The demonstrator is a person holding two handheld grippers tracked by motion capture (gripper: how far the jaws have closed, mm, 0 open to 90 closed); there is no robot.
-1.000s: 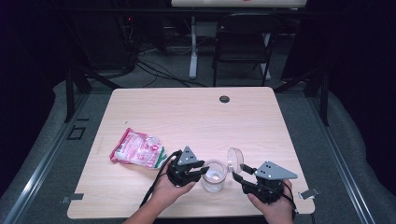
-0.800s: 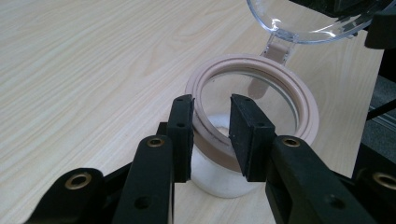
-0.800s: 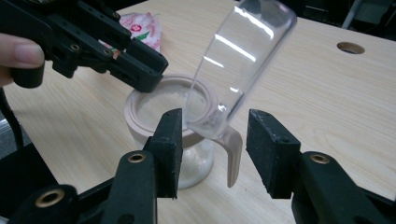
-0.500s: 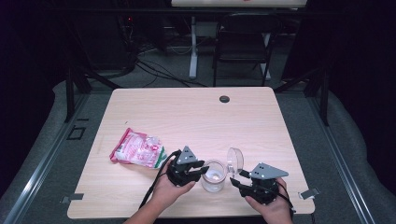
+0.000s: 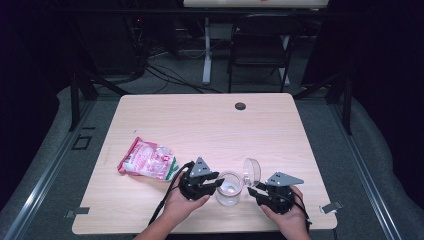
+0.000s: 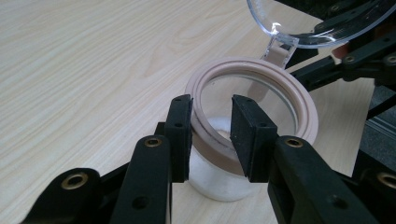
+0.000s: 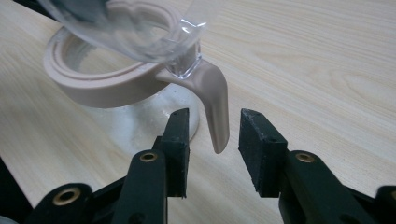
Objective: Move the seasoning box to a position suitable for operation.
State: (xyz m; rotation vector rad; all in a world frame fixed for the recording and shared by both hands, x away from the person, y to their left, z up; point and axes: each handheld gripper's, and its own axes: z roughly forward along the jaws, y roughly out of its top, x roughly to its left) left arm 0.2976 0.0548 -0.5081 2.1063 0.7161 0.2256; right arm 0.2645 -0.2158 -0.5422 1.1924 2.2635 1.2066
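Clear glass jar [image 5: 229, 189], tan collar, hinged lid [image 5: 251, 171] up; left tool [image 6: 211, 135] pinching rim; right tool [image 7: 212, 140] closing, astride tan lever [image 7: 215, 105], untouched.

Our left gripper [image 5: 212, 184] low at near centre, jaws clamped, our right gripper [image 5: 255, 191] beside it on the right, jaws apart, just been closing, both forearms entering from near edge
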